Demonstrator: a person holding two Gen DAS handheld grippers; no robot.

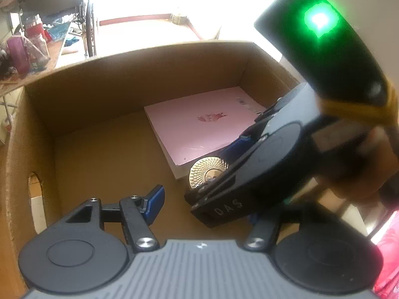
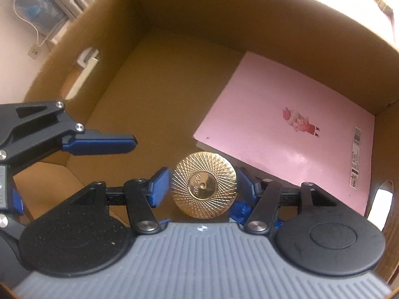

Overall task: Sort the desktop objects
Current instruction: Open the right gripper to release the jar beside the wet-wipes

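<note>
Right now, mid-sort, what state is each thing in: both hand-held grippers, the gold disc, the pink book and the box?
Right hand-held gripper: fingers either side of the gold disc, contact unclear.
Left hand-held gripper: open, holding nothing, inside the box.
Gold disc: between the right fingers, low in the box beside the book.
Pink book: closed, lying flat on the box floor.
Cardboard box: open-topped.
</note>
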